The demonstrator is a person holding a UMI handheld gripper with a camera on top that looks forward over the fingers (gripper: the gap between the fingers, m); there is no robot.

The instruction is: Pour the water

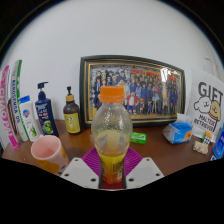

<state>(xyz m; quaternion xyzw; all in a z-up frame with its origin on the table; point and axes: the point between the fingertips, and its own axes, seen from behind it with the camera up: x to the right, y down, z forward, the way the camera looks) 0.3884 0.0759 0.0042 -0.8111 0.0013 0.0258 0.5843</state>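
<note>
Gripper: our gripper closes its two white fingers with pink pads on the bottle, one finger pressing each side of its lower part.
Bottle: we hold a clear plastic bottle with an orange cap, upright, with orange-yellow liquid in its lower part.
Cup: a pink cup stands on the counter just to the left of the bottle, its mouth open upward.
Counter: a brown wooden counter runs to a white wall at its back edge.
Back edge: we see a framed group photograph leaning against the wall behind the bottle.
Back left: a blue pump bottle and a dark brown bottle stand side by side, with tubes beside them toward the left edge.
Right side: a white box with printed letters stands near the right edge, and a small blue pack lies beside it.
</note>
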